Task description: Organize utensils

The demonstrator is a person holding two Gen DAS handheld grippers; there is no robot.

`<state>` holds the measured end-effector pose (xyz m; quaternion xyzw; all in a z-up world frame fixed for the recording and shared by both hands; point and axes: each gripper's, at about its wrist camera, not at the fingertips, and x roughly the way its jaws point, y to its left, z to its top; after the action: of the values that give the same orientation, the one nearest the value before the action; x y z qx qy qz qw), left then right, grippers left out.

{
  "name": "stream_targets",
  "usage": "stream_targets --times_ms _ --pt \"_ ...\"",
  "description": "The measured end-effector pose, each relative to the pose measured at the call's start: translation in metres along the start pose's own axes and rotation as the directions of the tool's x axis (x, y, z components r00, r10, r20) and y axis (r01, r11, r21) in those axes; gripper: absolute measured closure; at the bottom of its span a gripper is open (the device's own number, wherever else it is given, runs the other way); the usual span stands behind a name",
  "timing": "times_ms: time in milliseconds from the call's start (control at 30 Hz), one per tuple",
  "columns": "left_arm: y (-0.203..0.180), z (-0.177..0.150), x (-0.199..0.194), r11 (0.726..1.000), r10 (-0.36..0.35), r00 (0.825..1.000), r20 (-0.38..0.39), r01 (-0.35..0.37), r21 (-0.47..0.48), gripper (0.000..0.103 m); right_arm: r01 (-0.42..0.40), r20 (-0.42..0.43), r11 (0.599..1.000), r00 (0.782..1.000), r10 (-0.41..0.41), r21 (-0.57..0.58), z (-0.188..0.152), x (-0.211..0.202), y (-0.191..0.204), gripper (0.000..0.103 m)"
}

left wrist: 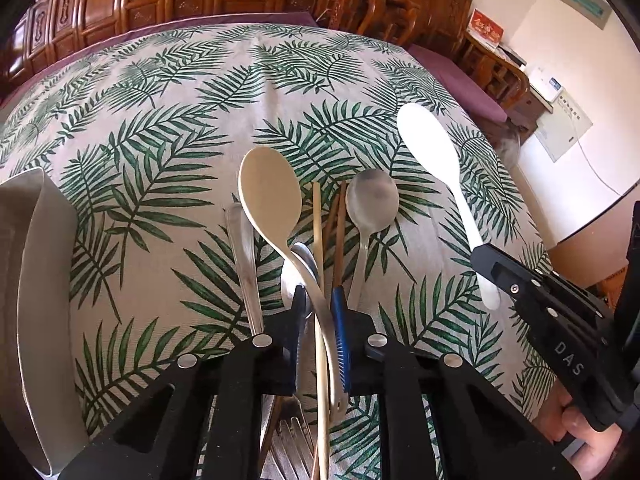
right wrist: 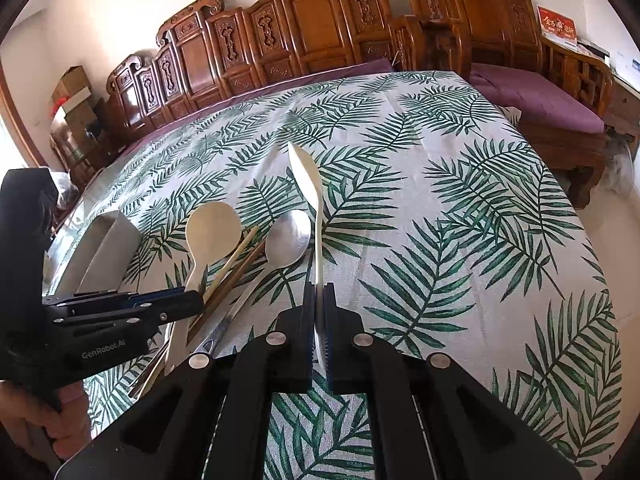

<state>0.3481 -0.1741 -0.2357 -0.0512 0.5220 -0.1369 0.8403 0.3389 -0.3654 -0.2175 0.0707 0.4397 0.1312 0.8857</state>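
My left gripper (left wrist: 320, 300) is shut on the handle of a cream spoon (left wrist: 270, 188) and holds it above the pile; it also shows in the right wrist view (right wrist: 214, 224). My right gripper (right wrist: 319, 292) is shut on the handle of a white spoon (right wrist: 306, 172), lifted over the cloth, also seen in the left wrist view (left wrist: 428, 136). On the leaf-print cloth lie a metal spoon (left wrist: 372, 196), chopsticks (left wrist: 318, 224), a second metal spoon handle (left wrist: 244, 248) and forks (left wrist: 290, 436).
A grey metal tray (left wrist: 32, 280) stands at the left edge of the table, also in the right wrist view (right wrist: 100, 248). Carved wooden benches (right wrist: 280, 40) with purple cushions (right wrist: 536, 100) line the far side and the right.
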Motion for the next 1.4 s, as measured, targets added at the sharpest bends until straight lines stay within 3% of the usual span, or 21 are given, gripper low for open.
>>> stream_targets --times_ms 133,567,1100,1400 --pt "-0.001 0.001 -0.006 1.000 0.004 1.000 0.017 -0.004 0.013 0.099 0.001 -0.001 1.000 1.000 -0.001 -0.008 0.000 0.000 0.003 0.098" --pt "0.004 0.004 -0.034 0.997 0.022 0.998 0.057 -0.026 0.070 0.100 -0.015 -0.008 0.999 1.000 0.015 -0.028 -0.002 0.000 0.017 0.098" --pt "0.063 -0.004 -0.087 0.992 0.096 0.989 0.115 -0.104 0.068 0.100 -0.067 -0.022 0.984 0.998 0.064 -0.164 -0.015 -0.010 0.091 0.098" --pt "0.094 -0.012 -0.113 0.990 0.122 0.983 0.137 -0.129 0.049 0.100 -0.096 0.029 0.970 0.994 0.105 -0.221 -0.017 -0.035 0.127 0.098"
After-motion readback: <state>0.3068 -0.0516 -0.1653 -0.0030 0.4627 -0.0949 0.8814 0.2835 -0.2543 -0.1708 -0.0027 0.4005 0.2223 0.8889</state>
